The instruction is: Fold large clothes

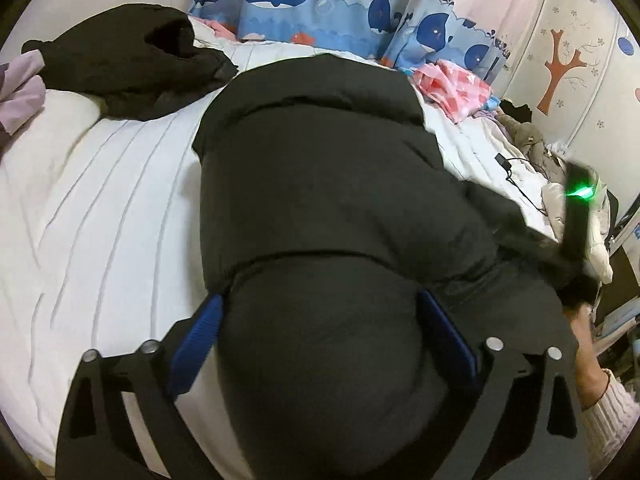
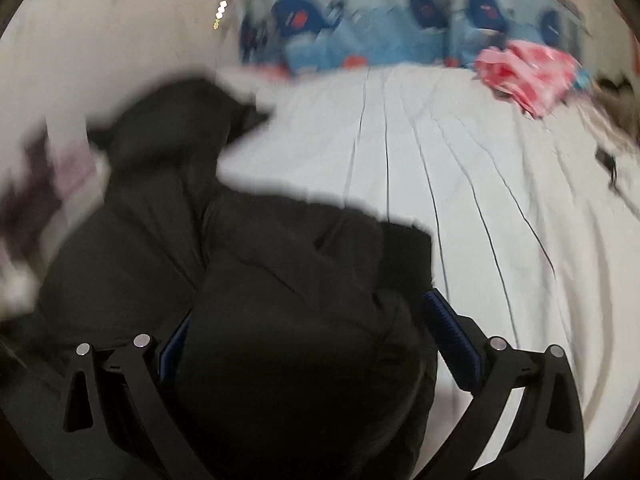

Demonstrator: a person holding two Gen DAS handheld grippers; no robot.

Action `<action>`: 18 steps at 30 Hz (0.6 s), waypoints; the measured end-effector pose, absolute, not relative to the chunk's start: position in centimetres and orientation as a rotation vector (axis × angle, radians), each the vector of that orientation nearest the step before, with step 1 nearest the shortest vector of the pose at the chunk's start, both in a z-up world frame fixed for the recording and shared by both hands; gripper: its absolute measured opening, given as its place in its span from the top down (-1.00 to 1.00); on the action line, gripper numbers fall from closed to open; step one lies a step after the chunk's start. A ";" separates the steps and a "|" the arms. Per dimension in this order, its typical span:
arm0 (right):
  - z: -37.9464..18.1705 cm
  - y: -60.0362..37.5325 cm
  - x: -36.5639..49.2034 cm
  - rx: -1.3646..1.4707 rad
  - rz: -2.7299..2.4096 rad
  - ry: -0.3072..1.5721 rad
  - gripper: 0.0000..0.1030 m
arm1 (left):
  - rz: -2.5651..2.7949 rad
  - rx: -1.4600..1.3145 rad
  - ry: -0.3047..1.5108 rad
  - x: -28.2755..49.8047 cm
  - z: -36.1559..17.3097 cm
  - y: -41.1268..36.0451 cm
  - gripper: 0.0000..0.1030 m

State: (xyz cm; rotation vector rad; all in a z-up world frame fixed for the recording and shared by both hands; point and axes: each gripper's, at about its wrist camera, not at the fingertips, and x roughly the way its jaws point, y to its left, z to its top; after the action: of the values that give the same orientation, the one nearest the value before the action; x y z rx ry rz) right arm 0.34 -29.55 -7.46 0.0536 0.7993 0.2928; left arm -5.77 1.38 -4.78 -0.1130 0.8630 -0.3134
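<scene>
A big black puffer jacket (image 1: 320, 168) lies on the white bed (image 1: 100, 200). My left gripper (image 1: 320, 320) has its blue pads (image 1: 200, 332) wide apart with a thick bulge of the jacket filling the gap between them. The right gripper shows in the left wrist view at the right edge, with a green light (image 1: 582, 192), held by a hand over the jacket's furry edge. In the blurred right wrist view, my right gripper (image 2: 308, 340) also has jacket fabric (image 2: 288, 280) bunched between its spread blue pads (image 2: 452, 332).
Another black garment (image 1: 128, 64) lies at the bed's far left by a lilac cloth (image 1: 20, 84). A pink garment (image 1: 456, 84) and a clothes pile with a cable (image 1: 516, 176) sit at the right. Whale-print curtains (image 1: 320, 0) hang behind the bed.
</scene>
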 end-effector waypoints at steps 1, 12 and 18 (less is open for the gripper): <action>-8.2 -30.0 1.5 0.075 0.299 0.834 -0.89 | -0.291 -0.083 0.860 -5.7 -4.8 0.4 -0.82; -3.6 -32.2 -6.3 0.140 0.306 0.800 -0.88 | -0.180 -0.111 0.860 -6.0 -4.1 0.8 -0.82; -6.1 -33.3 -5.5 0.232 0.292 0.894 -0.88 | -0.125 -0.089 0.819 -9.0 -0.9 0.1 -0.82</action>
State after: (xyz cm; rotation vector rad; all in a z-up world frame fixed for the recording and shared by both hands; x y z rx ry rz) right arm -5.48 -33.28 -6.07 0.2325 0.8943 0.2915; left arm -9.01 0.14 -0.90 -0.0889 0.8189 -0.1254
